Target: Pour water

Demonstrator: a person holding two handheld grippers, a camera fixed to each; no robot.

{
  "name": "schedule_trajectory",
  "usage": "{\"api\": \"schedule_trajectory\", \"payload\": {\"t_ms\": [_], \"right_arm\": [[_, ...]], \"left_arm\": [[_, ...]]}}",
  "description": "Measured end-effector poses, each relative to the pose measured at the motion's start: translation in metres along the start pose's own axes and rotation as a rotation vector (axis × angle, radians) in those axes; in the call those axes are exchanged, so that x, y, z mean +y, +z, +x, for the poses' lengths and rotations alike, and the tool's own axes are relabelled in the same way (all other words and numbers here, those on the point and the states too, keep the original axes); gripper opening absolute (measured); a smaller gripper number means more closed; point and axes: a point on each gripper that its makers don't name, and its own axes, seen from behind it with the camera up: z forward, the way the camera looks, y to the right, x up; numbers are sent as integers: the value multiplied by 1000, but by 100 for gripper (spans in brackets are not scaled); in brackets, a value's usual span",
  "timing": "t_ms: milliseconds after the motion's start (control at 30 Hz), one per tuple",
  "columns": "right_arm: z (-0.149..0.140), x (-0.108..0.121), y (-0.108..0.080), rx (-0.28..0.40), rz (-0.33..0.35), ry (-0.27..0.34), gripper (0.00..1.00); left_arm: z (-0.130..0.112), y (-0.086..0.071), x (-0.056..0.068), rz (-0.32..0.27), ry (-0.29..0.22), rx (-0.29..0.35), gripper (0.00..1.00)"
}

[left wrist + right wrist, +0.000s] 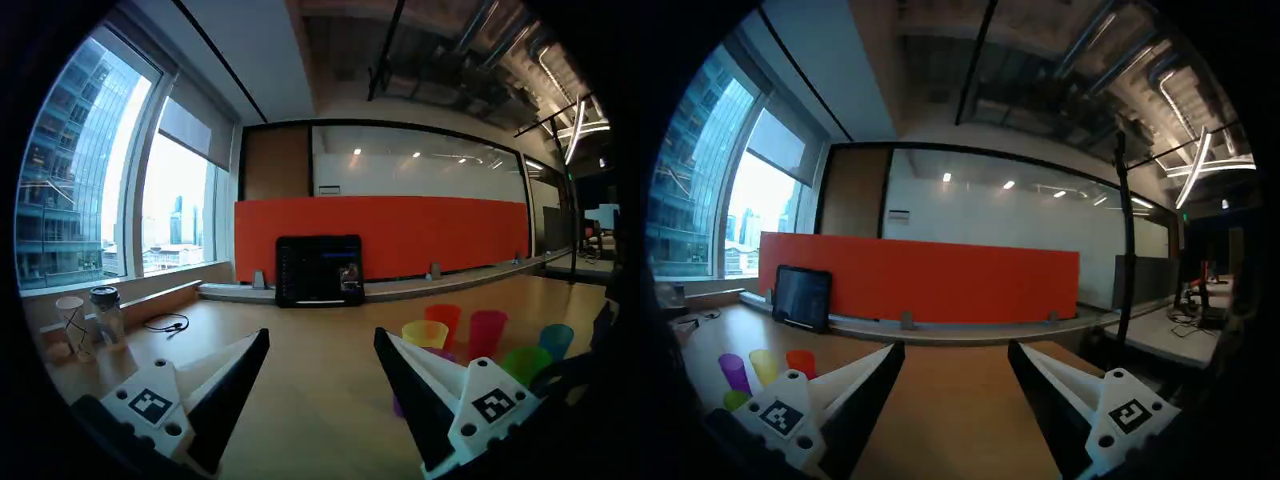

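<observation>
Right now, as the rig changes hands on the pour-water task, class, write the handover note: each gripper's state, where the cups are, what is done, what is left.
The left gripper is open and empty, over the wooden table.
The right gripper is open and empty, over the same table.
Cups stand upright in a cluster ahead-right of the left gripper: yellow cup, red cup, pink cup, teal cup, green cup.
A paper cup and a lidded jar stand by the window.
Done: nothing grasped, no pour begun.
Left: find which cup holds water (I cannot tell), grasp it, pour into another.
</observation>
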Motion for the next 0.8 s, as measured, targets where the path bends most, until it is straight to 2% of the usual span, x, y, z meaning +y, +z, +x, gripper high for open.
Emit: {"api": "schedule_trajectory", "payload": {"t_ms": [200, 367, 800], "right_arm": [[-1, -1, -1, -2, 0, -5, 100], [-1, -2, -1, -3, -1, -5, 100], [-4, -2, 2, -6, 2, -5, 100]], "left_arm": [[-6, 1, -2, 2, 0, -8, 97], [-10, 2, -5, -1, -19, -15, 97], [-12, 4, -2, -14, -19, -31, 97]]}}
